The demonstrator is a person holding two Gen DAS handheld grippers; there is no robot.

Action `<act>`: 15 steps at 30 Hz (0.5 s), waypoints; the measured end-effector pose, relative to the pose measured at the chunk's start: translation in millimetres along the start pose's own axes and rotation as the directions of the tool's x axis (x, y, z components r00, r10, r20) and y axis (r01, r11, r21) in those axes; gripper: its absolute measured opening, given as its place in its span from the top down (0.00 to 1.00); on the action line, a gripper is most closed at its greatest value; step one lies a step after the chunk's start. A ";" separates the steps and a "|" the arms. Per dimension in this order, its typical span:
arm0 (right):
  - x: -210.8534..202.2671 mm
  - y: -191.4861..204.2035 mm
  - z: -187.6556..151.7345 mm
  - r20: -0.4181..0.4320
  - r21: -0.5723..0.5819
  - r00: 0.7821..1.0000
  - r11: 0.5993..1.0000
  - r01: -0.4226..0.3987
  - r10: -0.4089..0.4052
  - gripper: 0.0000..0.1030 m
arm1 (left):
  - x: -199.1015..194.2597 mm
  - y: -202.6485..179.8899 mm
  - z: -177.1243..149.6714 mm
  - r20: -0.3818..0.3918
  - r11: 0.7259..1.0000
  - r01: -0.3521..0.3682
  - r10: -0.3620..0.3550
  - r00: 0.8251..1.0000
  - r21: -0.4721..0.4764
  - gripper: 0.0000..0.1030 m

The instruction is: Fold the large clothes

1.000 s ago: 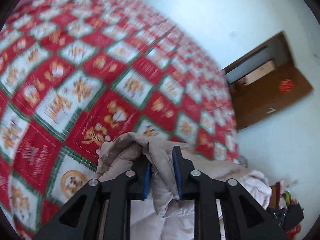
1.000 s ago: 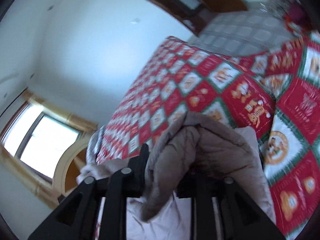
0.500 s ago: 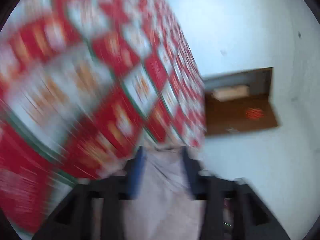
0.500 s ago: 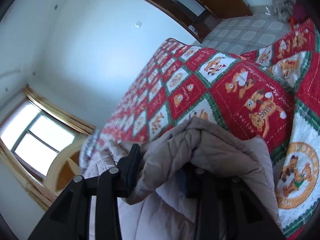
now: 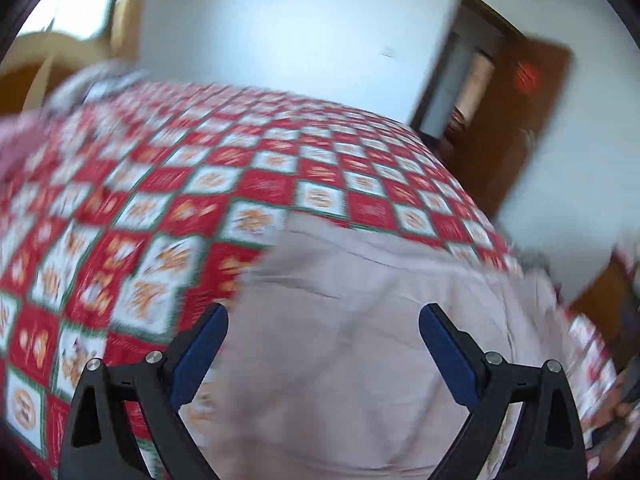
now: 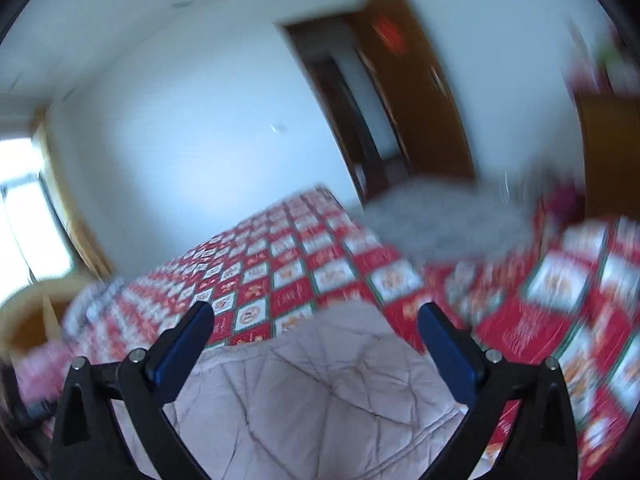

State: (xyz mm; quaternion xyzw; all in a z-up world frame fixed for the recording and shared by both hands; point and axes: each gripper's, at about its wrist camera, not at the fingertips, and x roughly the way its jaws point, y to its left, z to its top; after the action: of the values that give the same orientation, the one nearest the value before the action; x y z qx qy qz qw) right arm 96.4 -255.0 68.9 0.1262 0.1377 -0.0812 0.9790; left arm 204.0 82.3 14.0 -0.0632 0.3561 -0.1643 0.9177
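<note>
A pale beige quilted jacket (image 5: 360, 320) lies flat on the bed's red and white checked quilt (image 5: 200, 184). My left gripper (image 5: 323, 320) hovers above it, its jaws still opening and spread wide, with nothing pressed between the blue pads (image 5: 202, 344). In the right wrist view the same jacket (image 6: 312, 392) lies below my right gripper (image 6: 316, 320). Its jaws are opening wide too, and the blue pads (image 6: 182, 340) touch no cloth. Both views are blurred by motion.
A brown wooden door (image 6: 412, 92) stands open in the white wall beyond the bed. A window (image 6: 24, 216) and a rounded wooden headboard (image 6: 28, 312) are at the left. Grey tiled floor (image 6: 448, 216) lies past the bed's far corner. Pink bedding (image 5: 16, 140) sits at the left edge.
Both grippers let go of the bunched jacket fabric and opened wide. The jacket has dropped flat onto the quilt, and both grippers rolled upright and lifted away from it.
</note>
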 end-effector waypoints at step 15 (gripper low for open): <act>109.4 71.7 -113.1 -0.426 -0.012 0.897 0.990 -0.138 0.120 1.00 | 82.8 -75.9 -63.5 -0.022 0.989 -0.114 0.117 0.993 0.098 0.08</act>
State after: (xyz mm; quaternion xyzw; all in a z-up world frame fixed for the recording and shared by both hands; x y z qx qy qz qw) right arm 186.0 -169.7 -52.0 0.1294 0.3403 0.0158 0.9312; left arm 199.1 -17.6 -67.7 0.0043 0.3636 -0.1286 0.9226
